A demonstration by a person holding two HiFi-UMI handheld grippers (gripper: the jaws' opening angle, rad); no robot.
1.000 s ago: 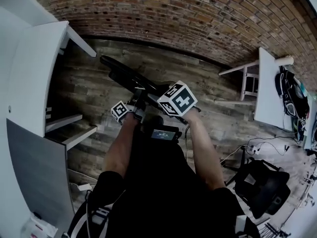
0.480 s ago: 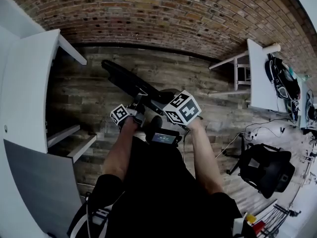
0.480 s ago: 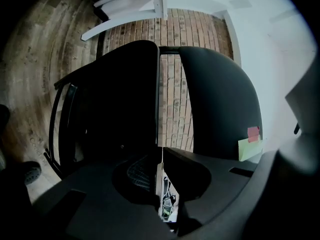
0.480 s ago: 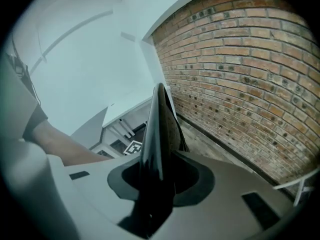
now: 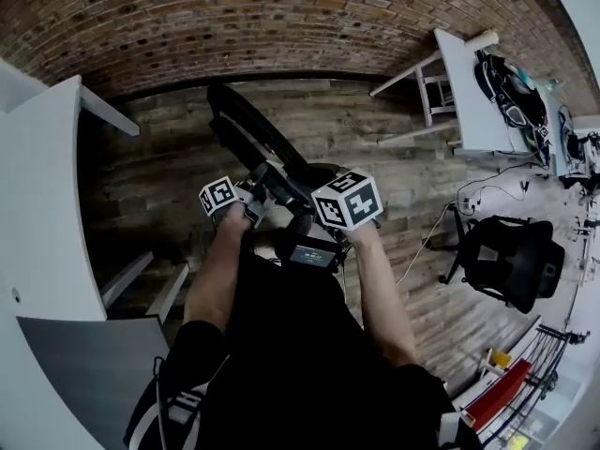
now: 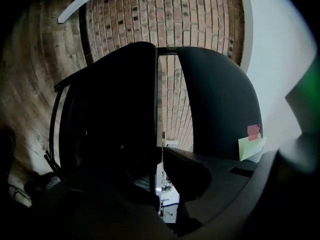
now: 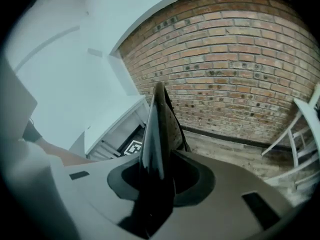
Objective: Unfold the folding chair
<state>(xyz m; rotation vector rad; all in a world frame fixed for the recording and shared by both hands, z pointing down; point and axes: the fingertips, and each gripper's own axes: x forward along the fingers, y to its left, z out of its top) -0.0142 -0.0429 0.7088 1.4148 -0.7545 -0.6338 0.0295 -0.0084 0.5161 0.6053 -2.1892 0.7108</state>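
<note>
"black all over?"
"yes. the folding chair (image 5: pixel 247 127) is slim, glossy and folded, held tilted above the wooden floor (image 5: pixel 169 186), before the brick wall (image 5: pixel 281 17)."
"grippers?"
"the right gripper (image 7: pixel 160 173) pinches its shiny edge. the left gripper (image 6: pixel 159 154) is pressed together on a thin edge."
"writing?"
"square black-and-white markers (image 5: pixel 349 200) on the cubes."

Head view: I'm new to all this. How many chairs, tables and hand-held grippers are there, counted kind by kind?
Folding chair: 1
Office chair: 1
White tables: 2 (left table, right table)
Grippers: 2 (left gripper, right gripper)
Total: 6
</note>
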